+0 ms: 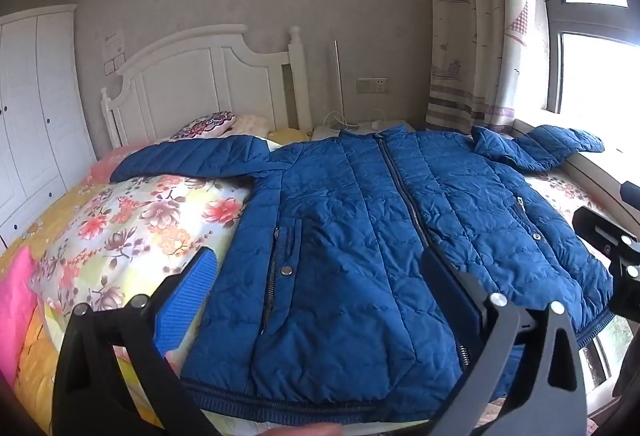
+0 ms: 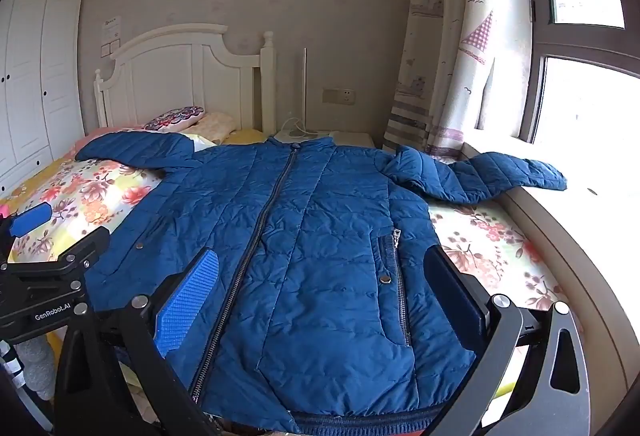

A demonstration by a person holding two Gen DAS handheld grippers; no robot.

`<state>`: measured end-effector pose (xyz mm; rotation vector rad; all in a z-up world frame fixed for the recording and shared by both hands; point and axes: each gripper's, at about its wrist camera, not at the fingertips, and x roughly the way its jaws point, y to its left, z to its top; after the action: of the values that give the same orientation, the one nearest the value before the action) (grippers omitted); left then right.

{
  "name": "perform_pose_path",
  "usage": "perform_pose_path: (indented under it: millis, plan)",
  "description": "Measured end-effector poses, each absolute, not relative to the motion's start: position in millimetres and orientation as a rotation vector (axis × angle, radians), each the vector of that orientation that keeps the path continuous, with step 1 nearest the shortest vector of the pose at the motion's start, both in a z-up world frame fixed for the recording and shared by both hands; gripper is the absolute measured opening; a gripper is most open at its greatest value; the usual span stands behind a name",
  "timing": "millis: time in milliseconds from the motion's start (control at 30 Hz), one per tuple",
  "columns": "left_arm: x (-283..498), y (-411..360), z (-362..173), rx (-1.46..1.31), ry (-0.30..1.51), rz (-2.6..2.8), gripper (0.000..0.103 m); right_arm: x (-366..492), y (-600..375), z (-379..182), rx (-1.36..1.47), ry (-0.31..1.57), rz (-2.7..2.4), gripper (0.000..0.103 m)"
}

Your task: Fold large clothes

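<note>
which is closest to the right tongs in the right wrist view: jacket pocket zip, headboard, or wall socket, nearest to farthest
From the right tongs:
1. Jacket pocket zip, just ahead, right of centre.
2. Headboard, far end of the bed, left.
3. Wall socket, on the wall behind, right of the headboard.

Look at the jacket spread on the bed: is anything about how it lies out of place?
Yes. The blue quilted jacket lies flat and zipped, but one sleeve runs off the bed onto the window sill, kinked near the shoulder.

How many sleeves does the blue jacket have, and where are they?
2. One sleeve of the jacket stretches left over the flowery quilt toward the pillows. The other sleeve reaches right onto the windowsill. Neither is folded in yet.
</note>
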<state>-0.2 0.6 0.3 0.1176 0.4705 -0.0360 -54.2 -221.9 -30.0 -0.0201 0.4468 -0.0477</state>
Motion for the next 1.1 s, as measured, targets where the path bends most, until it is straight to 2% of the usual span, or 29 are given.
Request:
perform_pose_path:
  millis: [1100]
  plan:
    - [2.2, 8.0, -6.1, 0.104, 0.493, -0.033, 0.101, -55.5, -226.1, -30.0, 0.002, 0.449, -0.038, 0.098]
